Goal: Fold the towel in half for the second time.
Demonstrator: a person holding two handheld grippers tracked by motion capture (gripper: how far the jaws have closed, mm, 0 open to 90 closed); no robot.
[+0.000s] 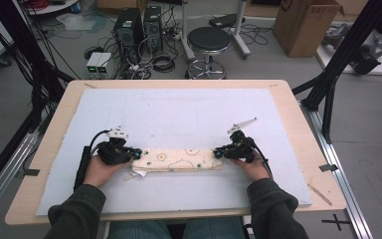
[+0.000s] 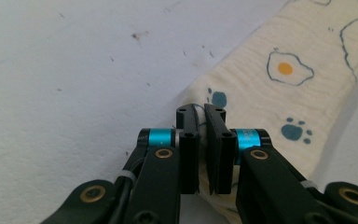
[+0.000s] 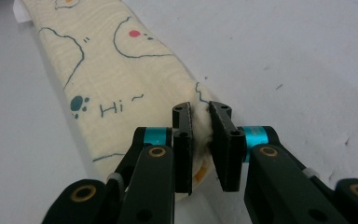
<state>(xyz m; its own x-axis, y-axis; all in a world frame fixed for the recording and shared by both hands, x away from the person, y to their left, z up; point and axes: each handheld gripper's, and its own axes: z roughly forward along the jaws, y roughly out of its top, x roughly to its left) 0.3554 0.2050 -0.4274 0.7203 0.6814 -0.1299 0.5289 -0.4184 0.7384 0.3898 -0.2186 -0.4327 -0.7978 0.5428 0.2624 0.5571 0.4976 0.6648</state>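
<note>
A cream cloth [image 1: 176,160] printed with fried eggs, paw prints and outlined animals lies folded into a long narrow strip on the white mat [image 1: 179,114], near the table's front. My left gripper [image 1: 135,152] is shut on the strip's left end. In the left gripper view the cloth [image 2: 279,79] runs away to the upper right, and the left gripper [image 2: 204,112] pinches its corner between the jaws. My right gripper [image 1: 218,153] is shut on the right end. In the right gripper view the cloth [image 3: 107,74] stretches to the upper left, with its edge bunched in the right gripper [image 3: 199,109].
The white mat covers most of a light wooden table [image 1: 298,114]. Beyond the far edge stand a black stool [image 1: 208,42], computer towers [image 1: 137,30] with loose cables, and a cardboard box [image 1: 303,25]. Black frame legs [image 1: 338,55] rise at the right.
</note>
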